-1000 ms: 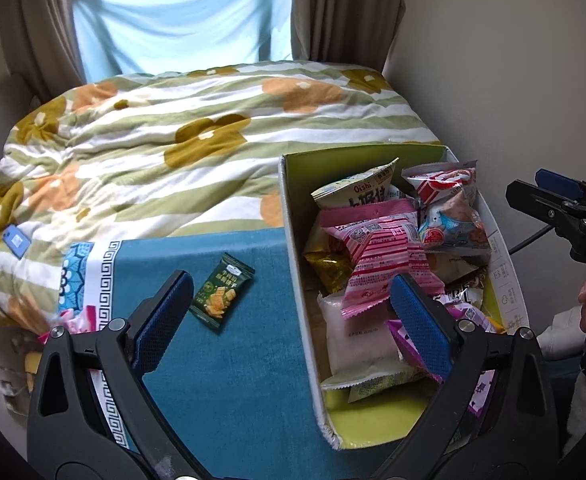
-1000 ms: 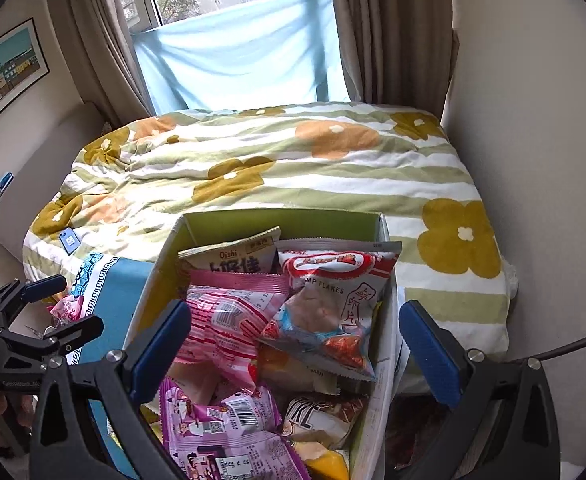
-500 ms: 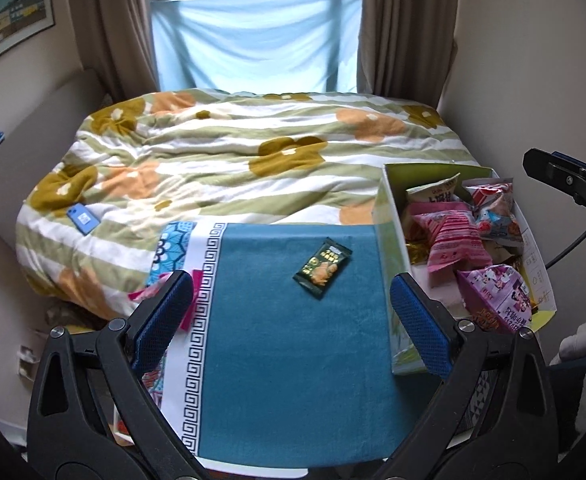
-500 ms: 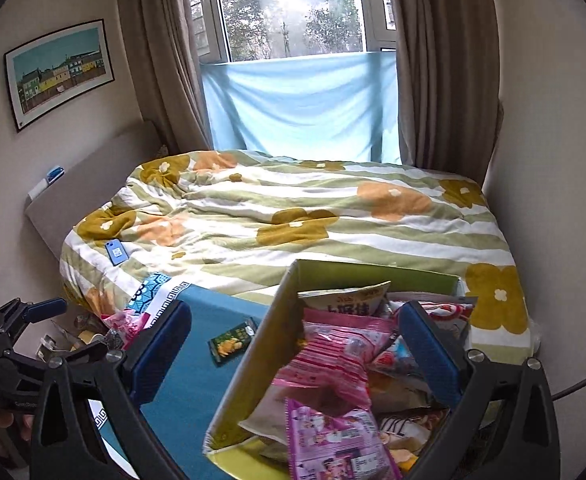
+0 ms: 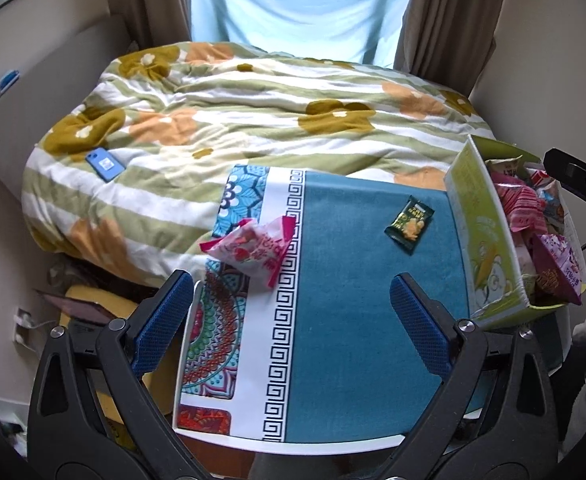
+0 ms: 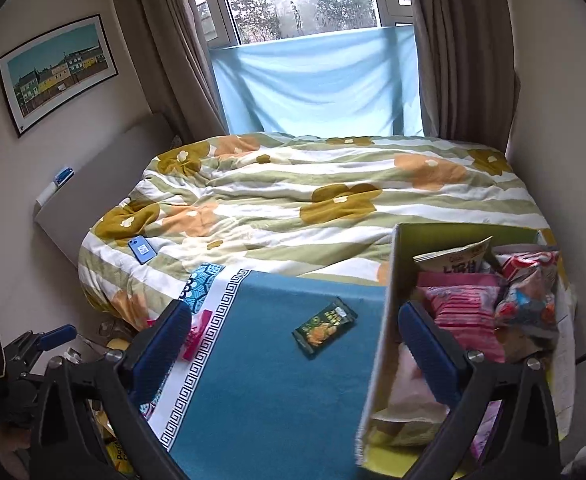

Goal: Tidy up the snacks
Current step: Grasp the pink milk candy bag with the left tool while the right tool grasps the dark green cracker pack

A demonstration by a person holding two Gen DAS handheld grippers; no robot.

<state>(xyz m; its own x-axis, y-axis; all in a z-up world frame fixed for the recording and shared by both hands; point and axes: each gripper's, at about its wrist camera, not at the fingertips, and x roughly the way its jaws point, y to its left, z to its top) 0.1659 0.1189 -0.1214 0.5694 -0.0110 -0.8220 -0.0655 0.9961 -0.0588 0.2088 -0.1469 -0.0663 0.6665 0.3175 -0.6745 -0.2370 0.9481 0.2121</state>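
Green snack packet [image 5: 409,224] beyond left gripper [image 5: 292,324]

I count one green cardboard box [image 5: 481,236] of mixed snack packets, number indeterminate. On my teal patterned cloth [image 5: 349,320]: one dark green packet [image 5: 409,224], one pink-and-white packet [image 5: 253,249]. One blue phone [image 5: 104,164] on the bedding.

Glossy foil snack packets [image 5: 409,224] lie on a matt woven cloth [image 5: 353,300] beside a printed cardboard box [image 5: 481,236].
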